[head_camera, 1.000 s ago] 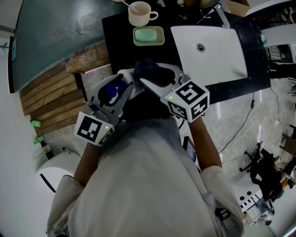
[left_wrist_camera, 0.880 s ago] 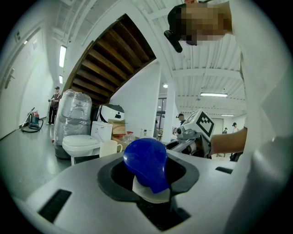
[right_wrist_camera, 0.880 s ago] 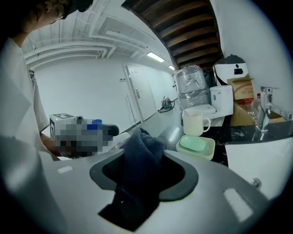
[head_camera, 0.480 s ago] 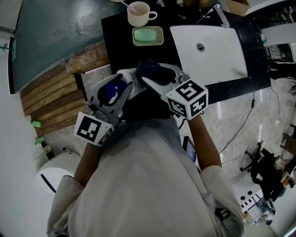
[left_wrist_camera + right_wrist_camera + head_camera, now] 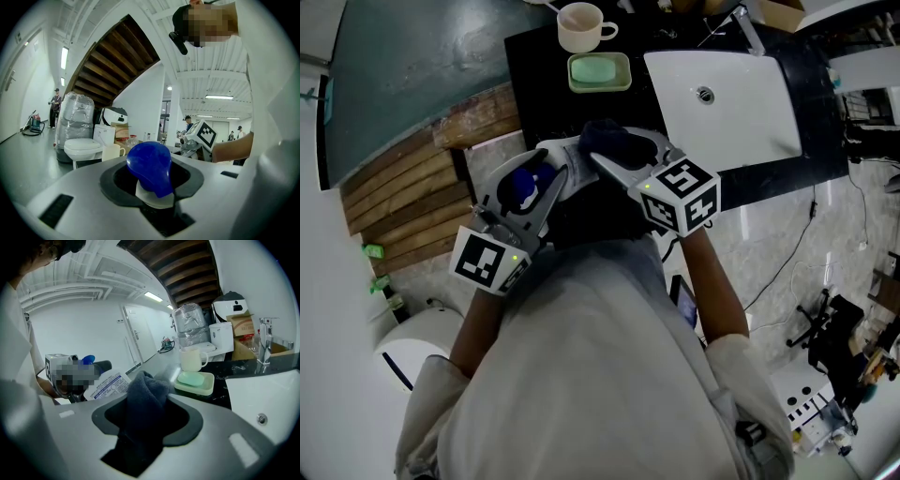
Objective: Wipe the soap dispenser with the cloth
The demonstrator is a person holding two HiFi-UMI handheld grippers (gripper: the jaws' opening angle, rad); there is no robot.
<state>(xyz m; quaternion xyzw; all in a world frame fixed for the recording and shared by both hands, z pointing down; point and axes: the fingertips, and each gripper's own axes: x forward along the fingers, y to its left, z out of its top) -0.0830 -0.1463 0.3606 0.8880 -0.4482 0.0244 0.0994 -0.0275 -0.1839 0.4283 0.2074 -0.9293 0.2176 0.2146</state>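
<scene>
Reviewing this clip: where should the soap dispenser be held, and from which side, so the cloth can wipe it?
Probably at the neck under the blue pump head, coming from the pump end, as the left gripper does. The soap dispenser then sticks out with its labelled body bare toward the cloth in the right gripper.

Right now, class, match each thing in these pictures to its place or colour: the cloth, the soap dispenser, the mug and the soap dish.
Things:
1. cloth
2. soap dispenser
3. mug
4. soap dish

Place or colour:
a. pale green
b. gripped in the left tool
c. cream
d. gripped in the right tool

Pairs: 1-d, 2-b, 3-c, 4-a.
</scene>
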